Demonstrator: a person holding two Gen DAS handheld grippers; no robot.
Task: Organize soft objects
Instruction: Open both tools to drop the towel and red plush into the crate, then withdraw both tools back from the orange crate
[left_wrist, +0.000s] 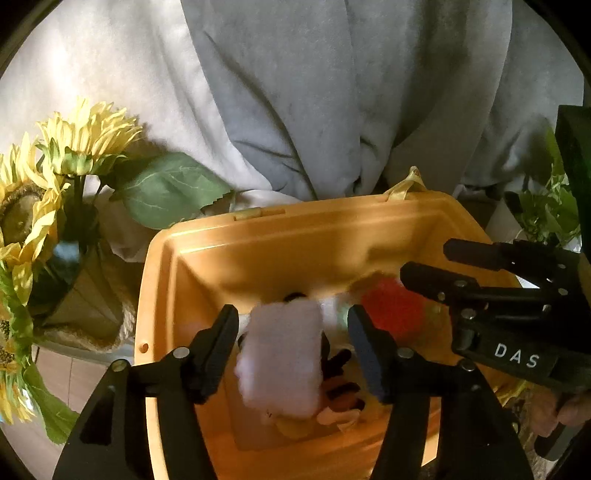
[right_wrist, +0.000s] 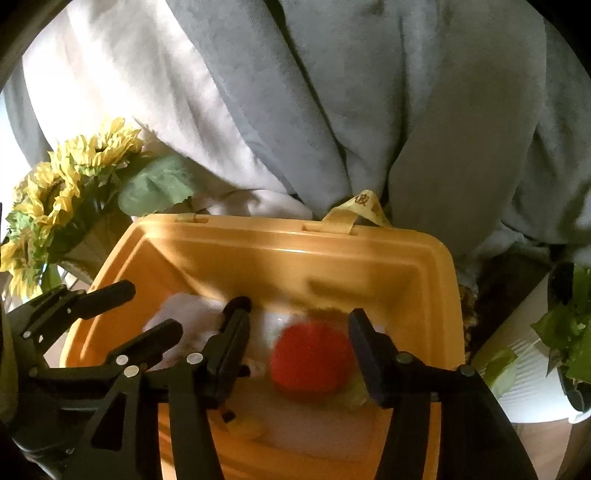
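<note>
Nearest the left wrist camera, the left gripper (left_wrist: 293, 343) is hanging over the orange bin (left_wrist: 207, 254) with its jaws standing partly apart. A pale pink fluffy piece (left_wrist: 280, 354), blurred, is sitting in the gap between them, and neither pad is pressing on it, so far as the blur lets one judge. Under it, dark and yellowish soft things (left_wrist: 340, 380) are lying on the bin's floor; what they are cannot be told.

In the right wrist view, the right gripper (right_wrist: 299, 343) is also reaching into the bin with its jaws partly apart. A red pompom (right_wrist: 312, 356) is lying between them, nearer the right-hand pad, apparently free of both. A white soft thing (right_wrist: 184, 317) is resting further back to the left, partly behind the left gripper, which is crowding in from that side.

Beyond the bin's far rim, a yellow ribbon loop (right_wrist: 364, 208) is sticking up. Artificial sunflowers (left_wrist: 74, 147) are standing to the left, a white pot with green leaves (right_wrist: 543, 365) to the right, and grey cloth (left_wrist: 332, 92) is filling the background.
</note>
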